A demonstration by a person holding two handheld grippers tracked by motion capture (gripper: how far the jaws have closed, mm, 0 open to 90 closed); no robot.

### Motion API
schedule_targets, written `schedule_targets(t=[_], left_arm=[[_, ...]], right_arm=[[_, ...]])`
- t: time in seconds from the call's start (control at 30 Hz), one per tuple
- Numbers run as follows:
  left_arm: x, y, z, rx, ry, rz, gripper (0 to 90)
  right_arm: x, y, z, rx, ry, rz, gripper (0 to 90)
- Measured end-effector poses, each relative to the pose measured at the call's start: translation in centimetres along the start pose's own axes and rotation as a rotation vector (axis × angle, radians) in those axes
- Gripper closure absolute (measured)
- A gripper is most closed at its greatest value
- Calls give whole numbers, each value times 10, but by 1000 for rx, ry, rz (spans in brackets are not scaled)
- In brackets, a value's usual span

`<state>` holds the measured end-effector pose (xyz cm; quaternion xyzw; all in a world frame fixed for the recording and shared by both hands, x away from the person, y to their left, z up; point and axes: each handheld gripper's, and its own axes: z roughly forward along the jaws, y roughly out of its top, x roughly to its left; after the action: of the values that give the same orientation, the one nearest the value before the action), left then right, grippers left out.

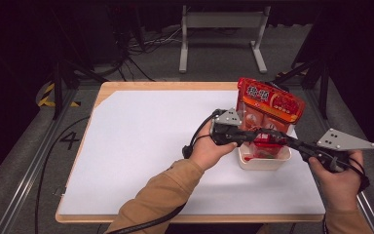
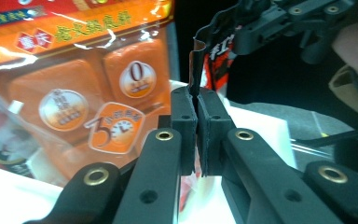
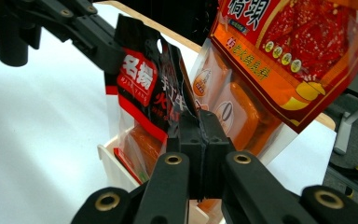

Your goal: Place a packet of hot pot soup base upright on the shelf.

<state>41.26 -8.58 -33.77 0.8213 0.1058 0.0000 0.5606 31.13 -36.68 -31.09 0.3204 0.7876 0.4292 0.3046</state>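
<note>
Tearing threatens the black-red snack packet point(image 3: 142, 88), pinched by both the left gripper point(image 2: 196, 116) and right gripper point(image 3: 198, 128) jaws above the white bin point(image 1: 264, 162).

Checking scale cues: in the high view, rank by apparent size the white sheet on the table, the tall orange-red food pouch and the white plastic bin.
1. White sheet, largest by far.
2. Tall orange-red food pouch.
3. White plastic bin, partly hidden by the grippers, so only roughly smaller than the pouch.

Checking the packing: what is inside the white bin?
The white bin holds a tall orange-red sauce packet and a black-red pouch; lower contents are hidden by its wall.
</note>
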Motion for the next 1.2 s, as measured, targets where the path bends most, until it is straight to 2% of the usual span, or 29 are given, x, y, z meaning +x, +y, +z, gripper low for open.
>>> schedule_targets(t=[0.03,0.07,0.1,0.17,0.2,0.23,0.27,0.33,0.43,0.47,0.5,0.57,0.6,0.67,0.83,0.97,1.1,1.2], left_arm=[[-2,1,0,4,-4,-5,875],[-4,1,0,20,-32,-27,878],[-4,1,0,29,-39,-34,879],[-5,0,0,43,-30,-36,880],[-4,-3,1,78,-3,-24,878],[-4,-3,1,78,-3,-24,873],[1,-7,3,84,-8,-47,870],[3,-9,4,83,-17,-63,868],[7,-13,7,91,-23,-82,852],[8,-13,8,93,-18,-80,819],[8,-14,9,82,3,-77,634],[9,-15,9,85,8,-87,584],[9,-16,9,75,-3,-94,584],[8,-16,8,69,16,-87,520],[7,-19,3,54,25,-103,342],[5,-21,-8,42,38,-96,272],[4,-24,-23,32,61,-91,251],[2,-28,-46,32,116,-71,235]], right_arm=[[-1,0,-1,-1,5,10,900],[-2,0,-2,1,13,23,900],[-3,-1,-2,5,19,35,900],[-5,-3,3,29,40,58,900],[-4,-4,5,46,46,59,900],[-3,-5,8,63,49,62,899],[-2,-5,10,77,49,60,896],[-2,-5,12,87,45,60,887],[-2,-7,13,103,64,71,808],[-2,-7,13,101,67,71,768],[-2,-6,13,70,65,84,668],[-2,-4,11,44,80,87,638],[-2,-4,11,44,80,87,638],[0,-1,9,29,69,88,605],[1,-1,11,8,72,109,546],[2,0,11,-7,74,112,519],[4,2,14,-17,89,118,496],[9,6,20,-32,104,121,449]])
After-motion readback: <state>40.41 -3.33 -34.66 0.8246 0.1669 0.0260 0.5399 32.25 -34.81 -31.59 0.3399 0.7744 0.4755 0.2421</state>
